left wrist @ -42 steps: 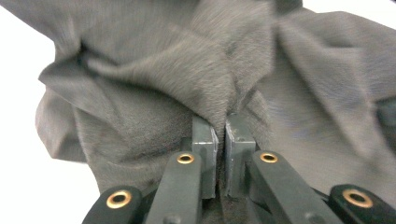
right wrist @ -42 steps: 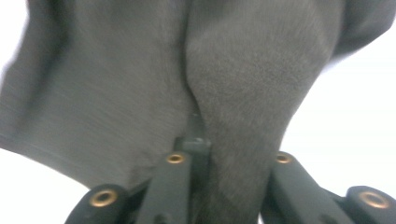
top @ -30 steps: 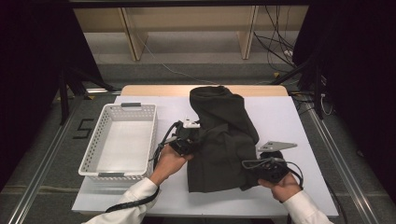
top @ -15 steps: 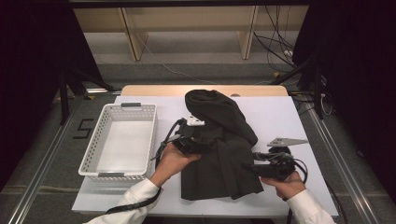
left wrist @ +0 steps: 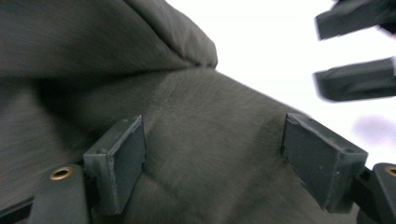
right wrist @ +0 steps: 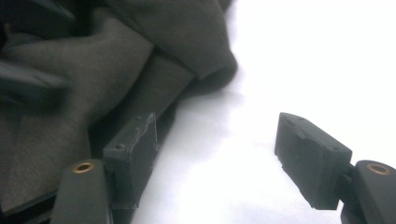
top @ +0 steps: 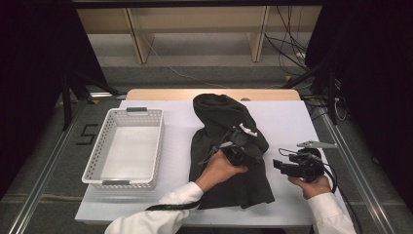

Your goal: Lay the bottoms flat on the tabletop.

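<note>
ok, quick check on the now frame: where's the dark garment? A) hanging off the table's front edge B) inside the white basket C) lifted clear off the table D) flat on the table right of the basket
D: the dark garment lies spread on the table, to the right of the white basket, whose inside holds nothing.

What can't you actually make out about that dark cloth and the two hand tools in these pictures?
- High view: the dark cloth is folded over itself, so what garment it is stays unclear; the left hand covers part of it.
- High view: the left gripper is black against the cloth, so its jaws are lost.
- Left gripper view: the right gripper is blurred and cut off by the edge.
</note>
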